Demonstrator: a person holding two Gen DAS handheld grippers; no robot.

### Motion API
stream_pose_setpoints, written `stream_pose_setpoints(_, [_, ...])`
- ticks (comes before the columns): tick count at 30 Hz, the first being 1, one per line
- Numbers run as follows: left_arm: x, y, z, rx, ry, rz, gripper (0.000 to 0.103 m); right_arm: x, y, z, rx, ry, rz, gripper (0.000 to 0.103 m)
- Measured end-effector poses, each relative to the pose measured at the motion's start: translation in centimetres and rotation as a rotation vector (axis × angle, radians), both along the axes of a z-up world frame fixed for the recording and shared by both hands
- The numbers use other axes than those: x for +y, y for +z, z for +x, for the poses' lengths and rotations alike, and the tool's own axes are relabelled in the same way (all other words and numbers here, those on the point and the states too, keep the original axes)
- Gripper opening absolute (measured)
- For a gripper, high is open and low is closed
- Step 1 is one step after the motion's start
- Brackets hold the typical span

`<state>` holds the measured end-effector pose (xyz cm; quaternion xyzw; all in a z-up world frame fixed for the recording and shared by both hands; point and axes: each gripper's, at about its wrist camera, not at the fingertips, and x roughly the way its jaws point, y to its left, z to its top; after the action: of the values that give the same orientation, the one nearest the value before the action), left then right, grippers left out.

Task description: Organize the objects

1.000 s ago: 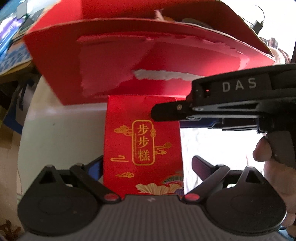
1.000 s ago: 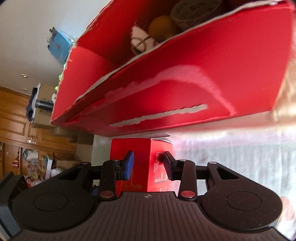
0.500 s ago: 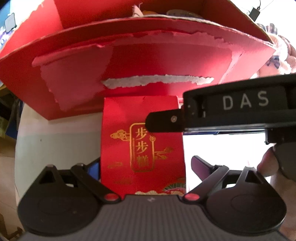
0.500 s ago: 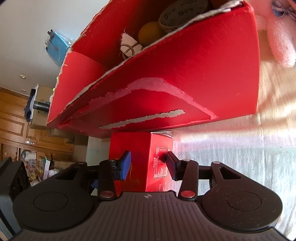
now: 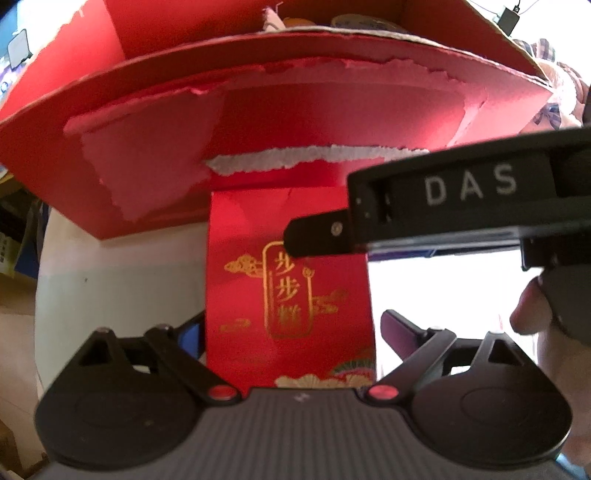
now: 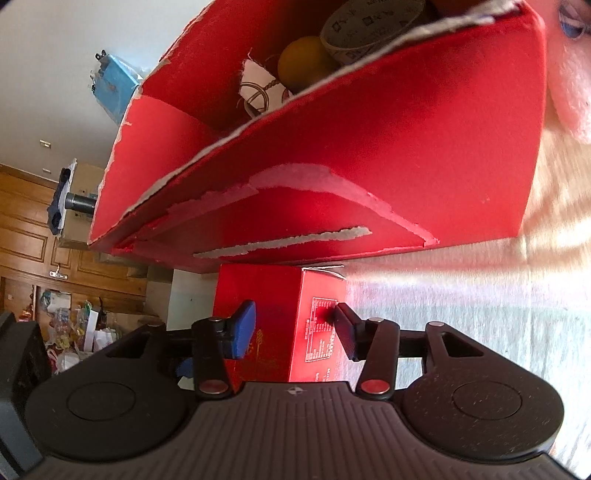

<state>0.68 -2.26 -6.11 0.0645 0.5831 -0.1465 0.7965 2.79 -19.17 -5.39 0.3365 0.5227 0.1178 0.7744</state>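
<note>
Two grippers work on one small red carton (image 5: pixel 288 295) that stands just in front of a large red box (image 5: pixel 295 110)

Left wrist view: the left gripper (image 5: pixel 291 328) is spread wide, one finger to each side of the carton. The blue-padded left finger (image 5: pixel 190 332) lies at or just behind the carton's left edge; whether it touches cannot be told. The right finger (image 5: pixel 399 328) stands apart from the carton. It has hold of nothing. This stance probably serves to steady or guide the carton rather than carry it. The right gripper's black body (image 5: pixel 461 206) enters from the right, held by a hand (image 5: pixel 546 332), and its finger (image 5: pixel 317 236) lies against the carton's front face.

Right wrist view: the right gripper (image 6: pixel 291 325) is closed on the carton (image 6: pixel 280 317), blue pad (image 6: pixel 243 328) on the gold-printed face, black pad (image 6: pixel 343 325) on the label side. The grip is set across the narrow width, which gives the pads flat, parallel surfaces. The carton's far end sits below the torn near wall of the box (image 6: pixel 369 166), which rests on a pale cloth (image 6: pixel 461 314). The box already holds an orange ball (image 6: pixel 301 64) and a round tin (image 6: pixel 369 26). Judgement: the carton is destined for the box and must be raised above the wall first
</note>
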Motion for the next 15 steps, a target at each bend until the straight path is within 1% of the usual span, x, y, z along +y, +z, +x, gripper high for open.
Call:
stream_pose_setpoints(2, [0.2,0.1,-0.3,0.002,0.005,0.001,0.092,0.0,0.0,0.1,-0.003,0.003,-0.004,0.050])
stream_pose_setpoints(3, [0.2,0.1,-0.4,0.003,0.009,0.003,0.089,-0.1,0.0,0.1,-0.004,0.003,-0.004,0.050])
stream_pose_setpoints(4, [0.2,0.0,-0.4,0.008,0.011,0.005,0.082,0.0,0.0,0.1,-0.003,0.000,-0.002,0.051])
stream_pose_setpoints(8, [0.1,-0.1,-0.6,0.018,0.019,0.004,0.081,-0.1,0.1,-0.1,-0.010,-0.004,0.007,0.051])
stream_pose_setpoints(11, [0.0,-0.1,-1.0,0.015,0.017,0.007,0.080,0.0,0.6,-0.5,-0.031,0.017,0.004,0.051])
stream_pose_setpoints(15, [-0.1,0.0,-1.2,0.014,0.026,0.007,0.080,0.2,0.7,-1.1,-0.028,0.031,-0.003,0.051])
